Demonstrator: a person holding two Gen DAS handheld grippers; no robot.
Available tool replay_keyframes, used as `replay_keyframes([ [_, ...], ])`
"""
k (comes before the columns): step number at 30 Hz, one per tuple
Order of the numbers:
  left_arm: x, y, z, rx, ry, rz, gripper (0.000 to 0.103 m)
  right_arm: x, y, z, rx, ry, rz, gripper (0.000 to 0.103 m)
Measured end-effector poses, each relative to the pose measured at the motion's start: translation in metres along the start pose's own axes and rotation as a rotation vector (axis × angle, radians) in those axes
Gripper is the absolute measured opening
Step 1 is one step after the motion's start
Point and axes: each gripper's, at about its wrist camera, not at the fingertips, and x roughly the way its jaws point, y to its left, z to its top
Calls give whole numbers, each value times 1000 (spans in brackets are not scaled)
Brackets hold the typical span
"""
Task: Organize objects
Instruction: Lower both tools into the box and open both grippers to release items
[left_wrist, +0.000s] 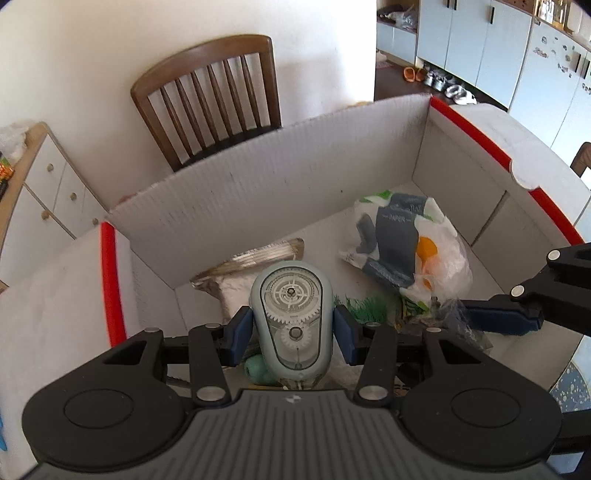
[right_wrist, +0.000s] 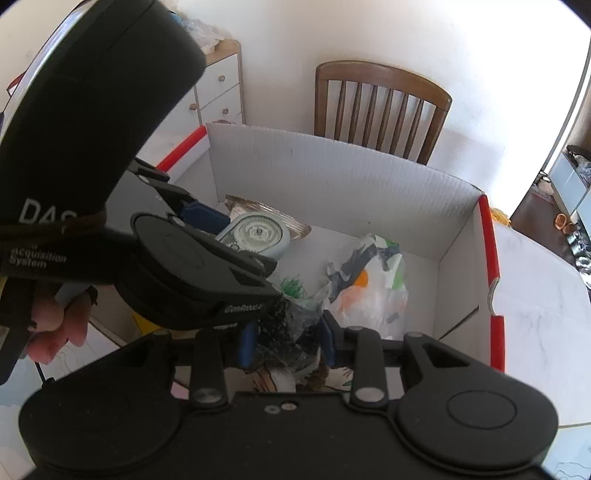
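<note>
My left gripper (left_wrist: 291, 332) is shut on a pale blue tape dispenser (left_wrist: 291, 314) with clear gears, its blue pads pressing both sides. It hangs over the open white box (left_wrist: 258, 184) with red edges. In the right wrist view the same dispenser (right_wrist: 262, 236) shows at the box's left, in the left gripper (right_wrist: 236, 243). My right gripper (right_wrist: 288, 339) is shut on a clear plastic bag with dark specks (right_wrist: 291, 321), low over the box's near side. One blue finger (left_wrist: 498, 321) of it enters the left wrist view from the right, beside the speckled bag (left_wrist: 450, 314).
Inside the box lie a white plastic bag of paper tissues (left_wrist: 406, 240), a clear flat packet (left_wrist: 255, 258), a green tuft (left_wrist: 369, 306) and a teal item (left_wrist: 258, 369). A wooden chair (left_wrist: 214, 92) stands behind the box, a white drawer unit (left_wrist: 55, 192) to the left. A hand (right_wrist: 55, 321) holds the left gripper.
</note>
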Motion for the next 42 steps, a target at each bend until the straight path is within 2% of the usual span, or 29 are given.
replay_keyframes([
  [9,0,-1,-2,-33,13,1,48,2,-1,-2,4,23,-6,37],
  [12,-3,-2,-4,-43,9,-5,53,1,0,-3,5,20,-6,44],
  [14,-7,-3,-5,-46,-2,5,61,-2,1,-3,7,12,-2,48],
  [18,-16,-1,-6,-70,-15,-1,65,-9,3,-3,11,-7,4,52],
  [23,-35,-1,-7,-71,-61,27,71,-24,6,-4,6,-35,11,57],
  [34,-86,-11,-12,-60,-136,58,71,-68,4,-11,25,-103,29,63],
  [38,-107,-16,-18,-70,-164,67,75,-88,3,-17,35,-129,49,65],
  [42,-127,-24,-24,-77,-187,75,75,-108,1,-24,23,-165,49,70],
])
